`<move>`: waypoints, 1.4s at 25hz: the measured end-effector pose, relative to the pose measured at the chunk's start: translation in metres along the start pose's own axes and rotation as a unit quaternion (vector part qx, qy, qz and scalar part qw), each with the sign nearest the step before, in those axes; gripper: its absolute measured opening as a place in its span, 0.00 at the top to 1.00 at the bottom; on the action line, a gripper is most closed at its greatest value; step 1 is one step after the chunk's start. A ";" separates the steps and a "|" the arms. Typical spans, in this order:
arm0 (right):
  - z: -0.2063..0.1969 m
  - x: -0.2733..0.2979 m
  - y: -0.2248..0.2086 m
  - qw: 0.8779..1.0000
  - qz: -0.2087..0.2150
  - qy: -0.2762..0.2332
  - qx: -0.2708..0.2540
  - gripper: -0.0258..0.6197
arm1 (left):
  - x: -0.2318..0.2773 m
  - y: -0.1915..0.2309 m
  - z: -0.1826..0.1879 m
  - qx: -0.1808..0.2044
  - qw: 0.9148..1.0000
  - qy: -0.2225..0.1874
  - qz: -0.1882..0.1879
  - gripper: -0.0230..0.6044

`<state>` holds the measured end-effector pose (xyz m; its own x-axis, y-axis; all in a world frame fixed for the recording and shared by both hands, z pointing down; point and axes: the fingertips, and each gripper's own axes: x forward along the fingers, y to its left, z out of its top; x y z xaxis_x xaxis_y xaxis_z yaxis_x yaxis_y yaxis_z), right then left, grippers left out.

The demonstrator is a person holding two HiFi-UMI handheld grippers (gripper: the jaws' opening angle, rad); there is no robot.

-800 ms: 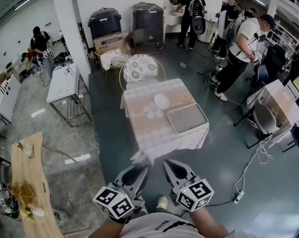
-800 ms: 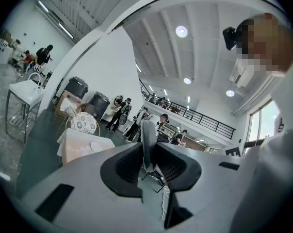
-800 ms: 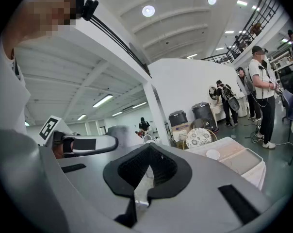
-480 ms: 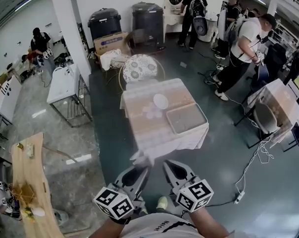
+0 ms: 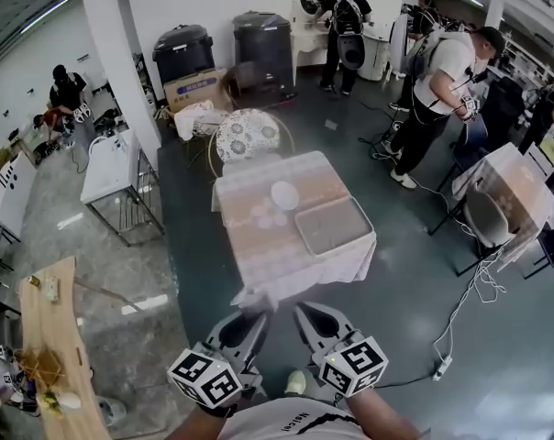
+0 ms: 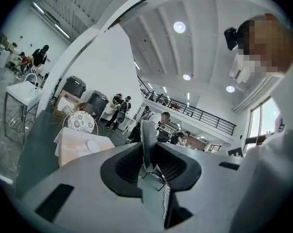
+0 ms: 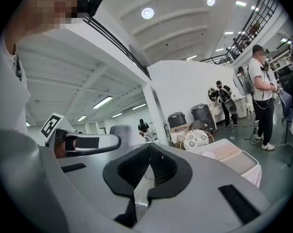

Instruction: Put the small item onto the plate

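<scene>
Left tongs (image 5: pixel 256 315) pinch small item (image 6: pixel 147 137) (right tongs (image 7: pixel 149 153) closed).

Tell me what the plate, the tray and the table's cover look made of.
Plate: white, smooth, likely ceramic or plastic. Tray: matte grey with a raised rim, probably plastic. Table cover: pale patterned cloth, since its edges hang in folds.

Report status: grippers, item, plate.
Left gripper shut on small pale item; right gripper shut, empty. Plate on table ahead, both grippers well short of it. Nothing seen in the way.
</scene>
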<state>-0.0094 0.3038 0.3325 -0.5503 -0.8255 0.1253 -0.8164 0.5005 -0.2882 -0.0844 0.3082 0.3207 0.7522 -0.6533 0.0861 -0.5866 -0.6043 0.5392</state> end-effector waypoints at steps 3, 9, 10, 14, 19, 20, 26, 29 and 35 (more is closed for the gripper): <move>0.004 -0.005 -0.013 1.000 -0.001 -0.006 0.001 0.94 | 0.013 -0.004 -0.001 0.004 1.000 0.000 0.001 0.83; 0.009 -0.014 -0.040 1.000 -0.006 -0.014 0.010 0.94 | 0.038 -0.016 -0.006 0.011 1.000 0.010 -0.003 0.83; 0.010 -0.014 -0.042 1.000 -0.006 -0.014 0.010 0.94 | 0.041 -0.017 -0.006 0.012 1.000 0.011 -0.003 0.83; 0.012 -0.013 -0.055 1.000 -0.012 -0.015 0.011 0.94 | 0.055 -0.016 -0.004 0.013 1.000 0.013 -0.008 0.83; 0.012 0.002 -0.074 1.000 -0.021 -0.008 0.013 0.94 | 0.077 -0.002 0.000 0.009 1.000 0.019 -0.015 0.83; 0.013 0.007 -0.078 1.000 -0.023 -0.007 0.011 0.94 | 0.083 0.002 0.002 0.008 1.000 0.020 -0.017 0.83; 0.023 0.047 -0.110 0.999 -0.041 0.000 0.006 0.94 | 0.124 0.037 0.019 0.000 0.999 0.023 -0.030 0.83; 0.028 0.078 -0.126 0.999 -0.051 0.001 0.005 0.94 | 0.145 0.065 0.032 0.003 0.999 0.028 -0.033 0.83; 0.043 0.139 -0.155 0.997 -0.075 0.006 0.002 0.94 | 0.189 0.121 0.056 0.010 0.998 0.045 -0.044 0.83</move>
<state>0.0483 0.1001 0.3536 -0.4241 -0.8880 0.1778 -0.8890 0.3708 -0.2689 -0.0302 0.0863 0.3547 0.8247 -0.5537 0.1152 -0.5222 -0.6673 0.5311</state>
